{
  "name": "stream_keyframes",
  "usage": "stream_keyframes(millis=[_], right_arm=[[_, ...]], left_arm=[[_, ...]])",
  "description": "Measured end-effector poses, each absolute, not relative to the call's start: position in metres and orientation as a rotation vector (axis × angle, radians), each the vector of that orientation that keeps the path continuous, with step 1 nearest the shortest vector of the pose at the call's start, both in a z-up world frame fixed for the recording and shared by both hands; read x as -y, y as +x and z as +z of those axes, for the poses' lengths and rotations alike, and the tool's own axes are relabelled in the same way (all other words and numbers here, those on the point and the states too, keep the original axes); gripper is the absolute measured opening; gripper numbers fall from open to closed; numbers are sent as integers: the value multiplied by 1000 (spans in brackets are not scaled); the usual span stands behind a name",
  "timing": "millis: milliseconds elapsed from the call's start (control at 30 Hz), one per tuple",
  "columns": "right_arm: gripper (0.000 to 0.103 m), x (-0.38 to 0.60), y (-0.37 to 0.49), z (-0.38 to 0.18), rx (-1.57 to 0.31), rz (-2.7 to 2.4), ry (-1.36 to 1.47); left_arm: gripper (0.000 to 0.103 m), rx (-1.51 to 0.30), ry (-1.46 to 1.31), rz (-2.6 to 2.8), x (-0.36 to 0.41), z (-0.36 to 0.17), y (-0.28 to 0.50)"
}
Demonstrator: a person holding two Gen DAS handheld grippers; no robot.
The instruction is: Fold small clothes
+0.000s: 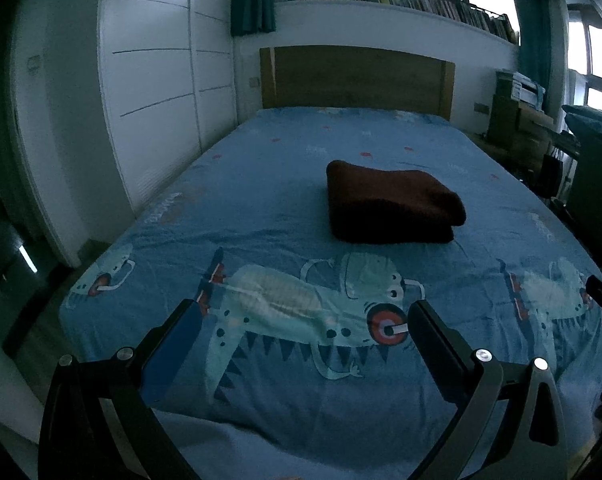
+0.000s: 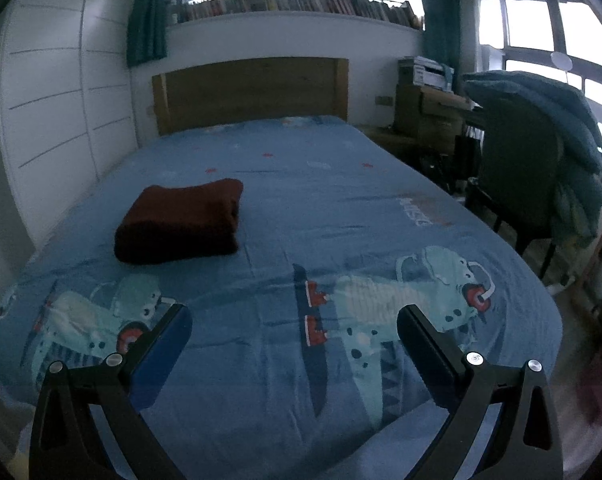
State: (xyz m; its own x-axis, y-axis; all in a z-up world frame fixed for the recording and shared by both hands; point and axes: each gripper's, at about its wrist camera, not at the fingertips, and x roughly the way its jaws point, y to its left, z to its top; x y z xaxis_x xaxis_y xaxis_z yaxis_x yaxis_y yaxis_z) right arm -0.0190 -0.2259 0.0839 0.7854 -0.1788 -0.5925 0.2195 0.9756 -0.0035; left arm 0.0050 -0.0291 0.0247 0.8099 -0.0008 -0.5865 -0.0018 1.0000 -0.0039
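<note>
Two empty grippers, left gripper point(image 1: 305, 316) and right gripper point(image 2: 295, 320) spread wide, folded dark red garment point(image 1: 391, 208) well ahead on blue bedsheet point(image 1: 261, 200), untouched.

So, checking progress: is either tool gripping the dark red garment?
No, the folded dark red garment lies alone on the bed, both tools open and empty.

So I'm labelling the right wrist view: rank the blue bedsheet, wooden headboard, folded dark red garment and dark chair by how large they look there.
1. Blue bedsheet, by far the largest.
2. Dark chair.
3. Wooden headboard, close to the chair; it stands farther away, so this order is unsure.
4. Folded dark red garment.
</note>
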Motion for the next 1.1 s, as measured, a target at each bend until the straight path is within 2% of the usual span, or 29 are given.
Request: stream_keyframes(millis=[1100], right_arm=[[103, 238, -17, 74, -651, -249, 83]], left_arm=[[101, -661, 11, -41, 50, 15, 18]])
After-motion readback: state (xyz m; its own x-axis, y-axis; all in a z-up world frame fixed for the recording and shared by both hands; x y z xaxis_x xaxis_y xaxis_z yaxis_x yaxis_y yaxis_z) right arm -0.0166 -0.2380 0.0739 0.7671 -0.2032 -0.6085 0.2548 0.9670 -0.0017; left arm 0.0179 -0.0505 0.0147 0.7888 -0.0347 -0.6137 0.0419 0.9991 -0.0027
